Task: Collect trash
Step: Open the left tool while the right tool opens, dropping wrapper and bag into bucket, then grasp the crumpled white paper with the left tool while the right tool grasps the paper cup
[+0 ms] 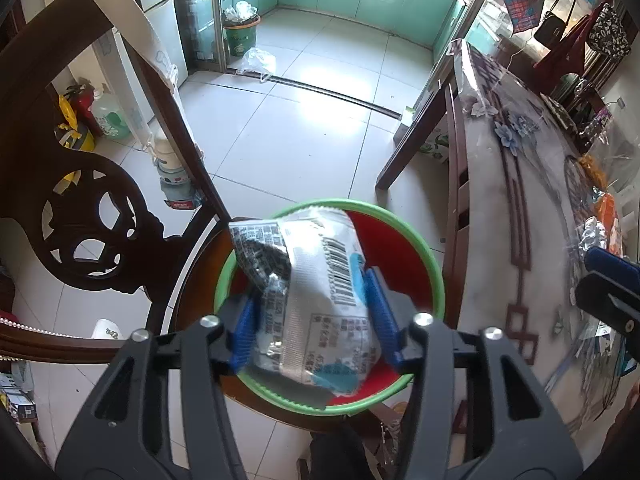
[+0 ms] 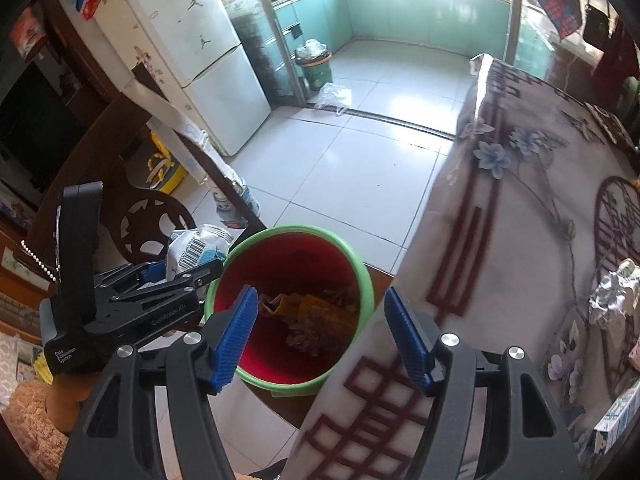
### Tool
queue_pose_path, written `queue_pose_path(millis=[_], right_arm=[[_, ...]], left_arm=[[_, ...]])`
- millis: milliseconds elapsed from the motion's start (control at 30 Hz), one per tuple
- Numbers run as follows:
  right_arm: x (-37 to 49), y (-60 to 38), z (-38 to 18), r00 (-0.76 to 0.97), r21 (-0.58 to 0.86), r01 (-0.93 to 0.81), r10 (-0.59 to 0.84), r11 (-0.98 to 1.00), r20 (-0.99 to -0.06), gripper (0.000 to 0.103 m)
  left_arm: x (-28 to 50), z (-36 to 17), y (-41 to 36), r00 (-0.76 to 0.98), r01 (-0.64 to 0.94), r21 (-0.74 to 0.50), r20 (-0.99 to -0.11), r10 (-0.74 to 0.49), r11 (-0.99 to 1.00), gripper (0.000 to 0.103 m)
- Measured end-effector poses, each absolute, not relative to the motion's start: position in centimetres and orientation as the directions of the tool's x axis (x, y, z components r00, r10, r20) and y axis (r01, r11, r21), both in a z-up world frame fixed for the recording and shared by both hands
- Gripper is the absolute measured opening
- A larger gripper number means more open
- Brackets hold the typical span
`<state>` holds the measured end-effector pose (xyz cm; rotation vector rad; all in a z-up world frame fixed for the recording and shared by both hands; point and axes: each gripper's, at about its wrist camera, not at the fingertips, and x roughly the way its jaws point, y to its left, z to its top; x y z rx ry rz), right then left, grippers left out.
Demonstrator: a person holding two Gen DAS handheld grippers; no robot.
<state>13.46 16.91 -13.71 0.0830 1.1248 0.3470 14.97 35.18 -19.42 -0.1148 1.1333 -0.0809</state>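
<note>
One wrapper (image 1: 316,300) pinched in my left claw (image 1: 312,320) right above the bin (image 1: 434,276); my right claw (image 2: 322,334) hangs wide open, empty.

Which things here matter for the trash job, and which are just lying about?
Job:
- wrapper in left tool
- red bin
- foil scrap on table
- right tool, open

Lying about:
- fridge
- kitchen bin
- carved chair

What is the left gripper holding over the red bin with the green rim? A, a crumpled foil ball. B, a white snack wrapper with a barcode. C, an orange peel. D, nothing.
B: the left gripper is shut on a white barcoded snack wrapper above the green-rimmed red bin.
</note>
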Motion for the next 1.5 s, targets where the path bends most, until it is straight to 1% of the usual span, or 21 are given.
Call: queue_pose_path(millis=[33, 67, 100, 333, 467, 567, 600, 800, 967, 1167, 1400, 1467, 1500], right_arm=[[13.3, 16.7, -13.6, 0.388, 0.237, -0.226, 0.311, 0.945, -0.868, 0.064], [13.2, 16.4, -13.6, 0.391, 0.236, -0.222, 0.308, 0.946, -0.868, 0.064], [13.0, 16.1, -13.5, 0.395, 0.235, -0.214, 0.304, 0.948, -0.867, 0.064], [11.6, 12.1, -12.9, 0.428, 0.227, -0.137, 0.265, 0.964, -0.864, 0.065], [10.6, 8.5, -13.1, 0.441, 0.214, -0.059, 0.217, 0.975, -0.871, 0.065], [10.0, 4.3, -13.3, 0.453, 0.2, 0.026, 0.167, 0.98, -0.876, 0.065], [9.7, 1.9, -13.2, 0.464, 0.197, 0.079, 0.139, 0.977, -0.875, 0.065], [9.2, -10.6, -13.5, 0.486, 0.258, 0.345, 0.063, 0.902, -0.872, 0.066], [11.4, -17.7, -15.5, 0.461, 0.301, 0.459, 0.066, 0.836, -0.885, 0.066], [15.1, -21.6, -19.7, 0.402, 0.334, 0.495, 0.13, 0.802, -0.907, 0.066], [16.9, -22.7, -22.3, 0.361, 0.378, 0.448, 0.223, 0.811, -0.906, 0.066], [17.0, -22.6, -22.2, 0.361, 0.392, 0.419, 0.246, 0.819, -0.899, 0.063], [17.1, -22.5, -22.2, 0.36, 0.397, 0.397, 0.257, 0.828, -0.897, 0.056]], left_arm=[[15.0, -19.4, 35.1, 0.422, 0.005, -0.131, -0.899, -0.121, 0.991, 0.057], [15.0, -19.4, 35.0, 0.425, -0.001, -0.125, -0.898, -0.113, 0.992, 0.069], [14.9, -19.3, 35.0, 0.432, -0.007, -0.123, -0.895, -0.108, 0.992, 0.074], [14.7, -19.1, 34.0, 0.434, -0.002, -0.117, -0.895, -0.105, 0.993, 0.074], [14.4, -18.6, 31.8, 0.437, 0.032, -0.127, -0.89, -0.128, 0.991, 0.074], [14.0, -18.3, 29.5, 0.436, 0.073, -0.132, -0.887, -0.15, 0.989, 0.074], [13.8, -18.1, 28.5, 0.434, 0.091, -0.134, -0.886, -0.16, 0.987, 0.074], [12.8, -17.6, 23.3, 0.432, 0.138, -0.139, -0.883, -0.186, 0.981, 0.074], [11.7, -16.5, 18.3, 0.433, 0.165, -0.143, -0.878, -0.202, 0.976, 0.074], [11.5, -16.2, 11.9, 0.418, 0.196, -0.144, -0.882, -0.215, 0.97, 0.074], [11.3, -16.0, 5.3, 0.404, 0.249, -0.128, -0.887, -0.223, 0.96, 0.074], [11.4, -16.0, 4.1, 0.4, 0.255, -0.124, -0.89, -0.222, 0.959, 0.074], [11.5, -16.1, 3.5, 0.395, 0.258, -0.123, -0.892, -0.221, 0.958, 0.074]])
